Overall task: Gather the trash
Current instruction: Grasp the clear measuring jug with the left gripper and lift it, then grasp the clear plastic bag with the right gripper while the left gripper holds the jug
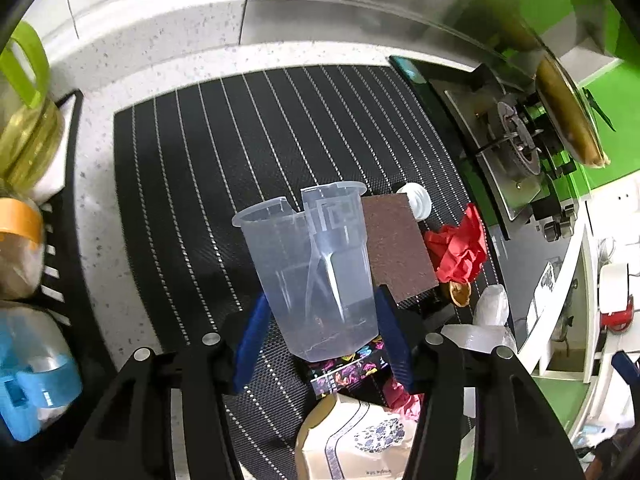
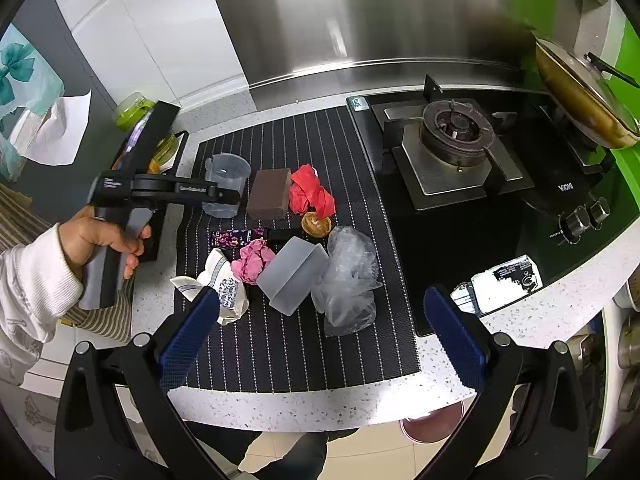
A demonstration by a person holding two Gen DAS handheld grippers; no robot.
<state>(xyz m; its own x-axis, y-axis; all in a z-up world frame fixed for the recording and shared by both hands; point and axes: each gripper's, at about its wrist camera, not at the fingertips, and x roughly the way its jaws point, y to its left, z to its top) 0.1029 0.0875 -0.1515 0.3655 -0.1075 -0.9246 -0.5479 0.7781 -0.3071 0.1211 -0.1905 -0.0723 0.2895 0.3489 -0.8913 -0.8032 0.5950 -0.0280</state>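
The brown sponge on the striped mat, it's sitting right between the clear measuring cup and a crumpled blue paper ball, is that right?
Not quite. The brown sponge does sit between the clear measuring cup and a crumpled paper ball on the striped mat, but that paper is red, not blue. The right wrist view shows it clearly.

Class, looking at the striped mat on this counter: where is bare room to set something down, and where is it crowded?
Free: the striped mat along its front edge, below the plastic bag, and its back strip between the measuring cup and the stove. Crowded: the middle, from the brown sponge and red paper to the pink paper.
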